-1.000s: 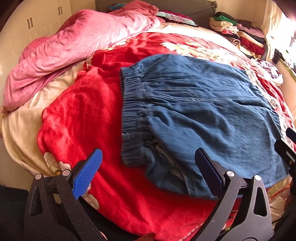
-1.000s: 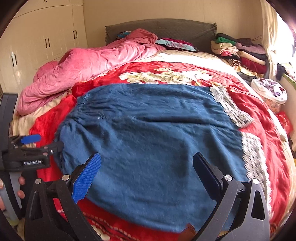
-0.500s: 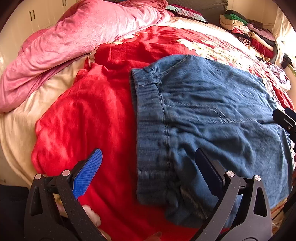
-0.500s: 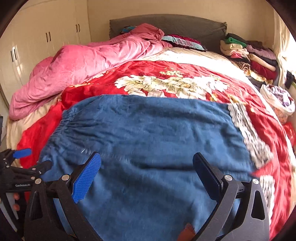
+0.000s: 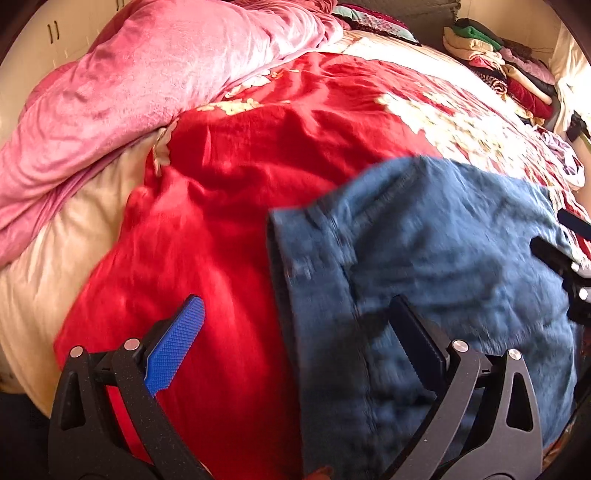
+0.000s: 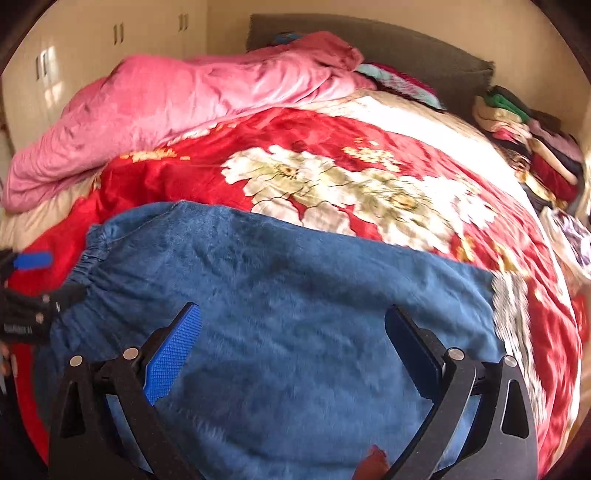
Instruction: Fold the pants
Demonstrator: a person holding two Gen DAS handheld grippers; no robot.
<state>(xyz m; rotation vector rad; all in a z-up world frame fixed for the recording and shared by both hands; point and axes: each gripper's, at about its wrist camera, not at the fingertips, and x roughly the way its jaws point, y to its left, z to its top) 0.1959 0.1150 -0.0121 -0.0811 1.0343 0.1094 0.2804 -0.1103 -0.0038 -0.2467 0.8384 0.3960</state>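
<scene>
Blue denim pants (image 5: 424,266) lie flat on a red floral blanket (image 5: 221,206), the elastic waistband (image 5: 284,295) towards the left. In the left wrist view my left gripper (image 5: 295,339) hovers open over the waistband edge, one finger above red blanket, the other above denim. In the right wrist view my right gripper (image 6: 291,350) stands open low over the middle of the pants (image 6: 295,295), nothing between its fingers. The left gripper (image 6: 33,291) shows at the left edge of that view, by the gathered waistband (image 6: 88,266).
A pink quilt (image 6: 184,96) is bunched along the bed's far left. Stacked folded clothes (image 6: 524,136) sit at the far right by the dark headboard (image 6: 369,48). White cupboards (image 6: 110,33) stand behind. A bag of cloth (image 6: 572,236) lies at the right edge.
Both grippers have moved forward and lower over the pants, which now fill more of each view. The left gripper has drifted left, straddling the waistband edge. Both stay open.
</scene>
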